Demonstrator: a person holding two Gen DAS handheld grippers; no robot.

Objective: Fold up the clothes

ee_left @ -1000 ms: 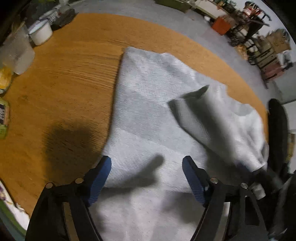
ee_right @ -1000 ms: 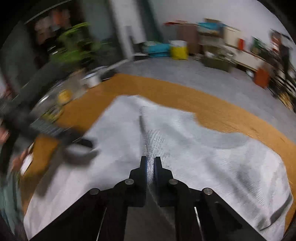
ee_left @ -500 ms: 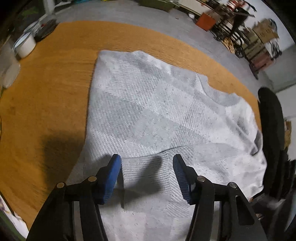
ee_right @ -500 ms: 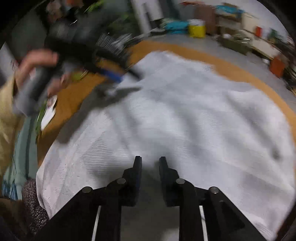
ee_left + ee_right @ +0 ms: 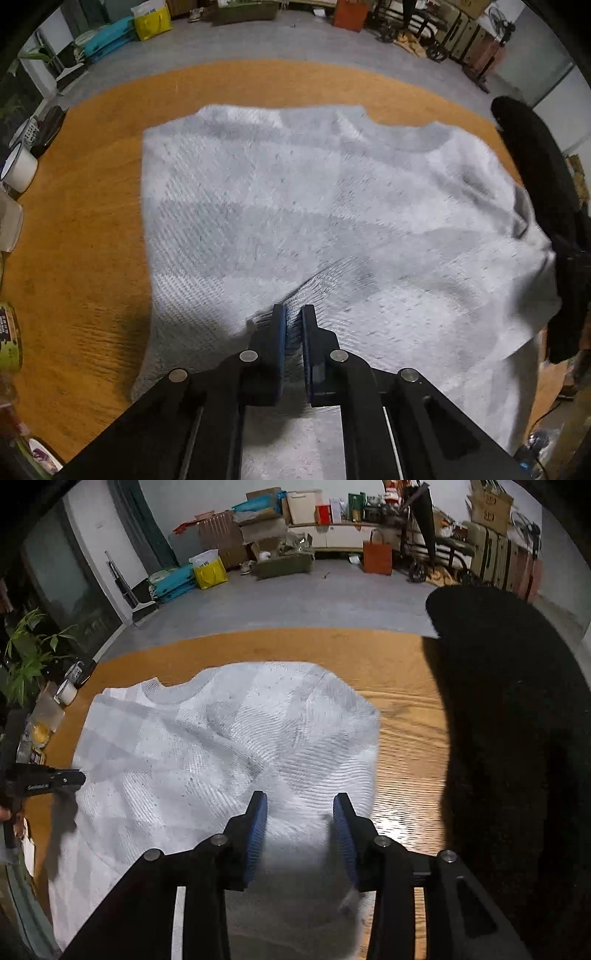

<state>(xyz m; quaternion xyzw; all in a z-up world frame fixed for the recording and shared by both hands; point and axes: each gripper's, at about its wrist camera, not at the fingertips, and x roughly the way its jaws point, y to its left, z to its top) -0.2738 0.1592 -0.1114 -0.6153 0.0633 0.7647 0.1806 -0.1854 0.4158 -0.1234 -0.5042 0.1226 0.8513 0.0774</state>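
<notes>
Right wrist: one grey sweater (image 5: pixel 221 753).

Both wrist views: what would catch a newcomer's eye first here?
The pale grey knitted sweater spread over most of the orange wooden table. Next, the left gripper, its jaws closing on a ridge of that knit near the sweater's near edge, while the right gripper hangs over the cloth with jaws opening and nothing pinched. A black chair back looms at the table's right.

Grey-white checked sweater (image 5: pixel 332 206), orange table (image 5: pixel 74 258)
</notes>
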